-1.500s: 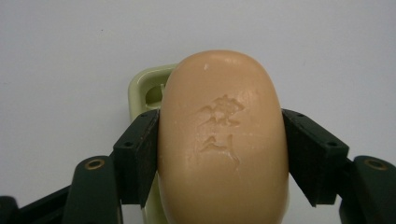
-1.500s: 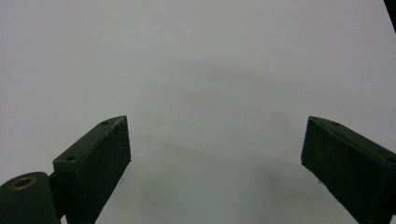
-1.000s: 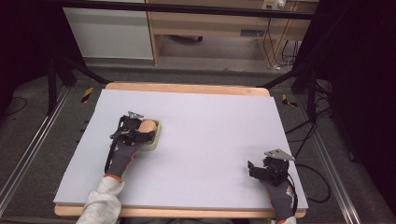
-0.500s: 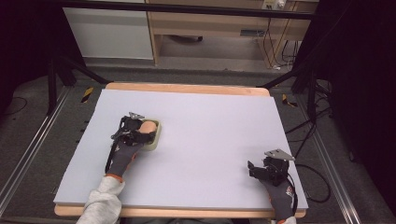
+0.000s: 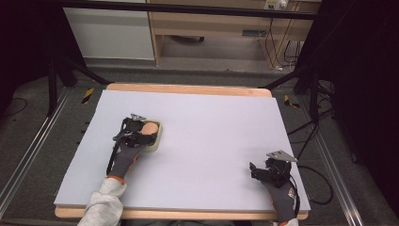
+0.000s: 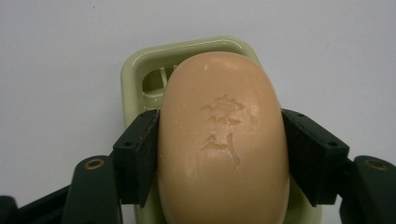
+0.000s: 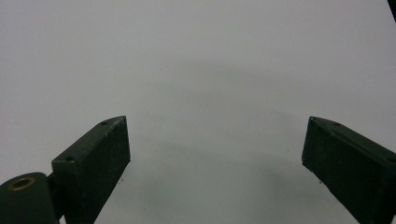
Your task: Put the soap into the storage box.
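Left gripper (image 6: pixel 219 154) clamps the soap (image 6: pixel 223 140) over its green dish (image 6: pixel 135 74); at four o'clock, the right gripper (image 7: pixel 215 154) gapes over bare table (image 5: pixel 211 122).

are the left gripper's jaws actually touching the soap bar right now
Touching. The left gripper view shows the left gripper with both black pads pressed flat against the sides of the soap bar, no gap on either side, above the green soap dish.

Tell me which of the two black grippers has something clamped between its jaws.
The left gripper: its jaws press both sides of the peach oval soap bar over the pale green plastic soap dish. The right gripper stands open over the bare white table.
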`<state>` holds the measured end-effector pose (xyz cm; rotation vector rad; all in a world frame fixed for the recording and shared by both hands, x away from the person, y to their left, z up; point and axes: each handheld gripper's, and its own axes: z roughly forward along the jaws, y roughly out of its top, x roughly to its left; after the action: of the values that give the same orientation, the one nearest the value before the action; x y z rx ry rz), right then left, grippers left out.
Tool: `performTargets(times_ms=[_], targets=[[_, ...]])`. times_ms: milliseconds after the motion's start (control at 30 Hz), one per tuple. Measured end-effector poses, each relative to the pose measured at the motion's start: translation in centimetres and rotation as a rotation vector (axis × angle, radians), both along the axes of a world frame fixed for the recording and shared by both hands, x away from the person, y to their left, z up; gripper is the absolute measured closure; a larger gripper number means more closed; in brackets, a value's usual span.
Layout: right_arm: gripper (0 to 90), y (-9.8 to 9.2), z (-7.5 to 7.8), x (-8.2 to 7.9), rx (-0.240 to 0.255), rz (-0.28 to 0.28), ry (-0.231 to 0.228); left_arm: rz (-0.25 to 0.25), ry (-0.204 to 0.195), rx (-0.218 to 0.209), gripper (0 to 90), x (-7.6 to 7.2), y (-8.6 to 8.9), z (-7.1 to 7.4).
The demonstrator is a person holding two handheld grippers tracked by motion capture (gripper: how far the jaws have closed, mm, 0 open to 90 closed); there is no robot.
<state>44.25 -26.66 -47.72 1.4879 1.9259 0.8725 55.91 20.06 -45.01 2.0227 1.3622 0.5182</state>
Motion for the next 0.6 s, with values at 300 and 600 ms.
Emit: performTargets(times_ms=[300,600], targets=[[8.0,0.05,-0.03,0.01,0.003,-0.003,0.003,-0.006,0.001,-0.012,31.0,-0.09,0.16,-0.05],[8.0,0.03,-0.02,-0.02,0.004,-0.003,0.002,-0.002,-0.023,-0.035,30.0,-0.44,0.46,0.45]])
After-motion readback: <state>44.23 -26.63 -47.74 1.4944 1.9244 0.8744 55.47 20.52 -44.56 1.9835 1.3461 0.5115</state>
